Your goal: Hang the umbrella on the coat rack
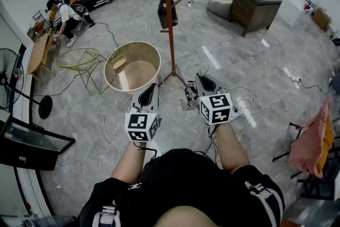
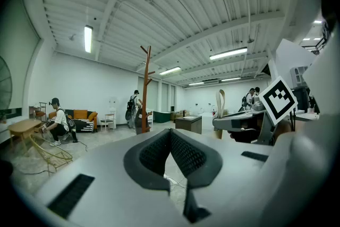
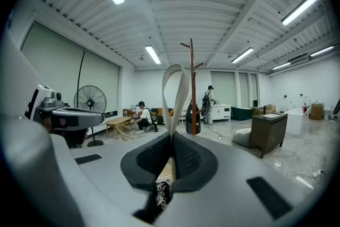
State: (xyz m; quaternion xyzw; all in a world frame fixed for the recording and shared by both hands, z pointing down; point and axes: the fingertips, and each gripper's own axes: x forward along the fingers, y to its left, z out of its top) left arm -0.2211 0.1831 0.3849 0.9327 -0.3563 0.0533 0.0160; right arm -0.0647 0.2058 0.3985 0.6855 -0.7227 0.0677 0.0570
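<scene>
Pale strap loop [image 3: 168,98] in right gripper [image 3: 172,140], umbrella [image 3: 160,194] mostly hidden beneath

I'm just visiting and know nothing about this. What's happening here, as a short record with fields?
Left tool: shut, nothing in it
Right tool: shut on the strap
Umbrella: folded, hanging below the right tool
Coat rack: upright, ahead of both tools, not touched
Bag: dark, hanging on the coat rack
Basket: round, left of the coat rack's foot
Progress: umbrella not yet hung
</scene>
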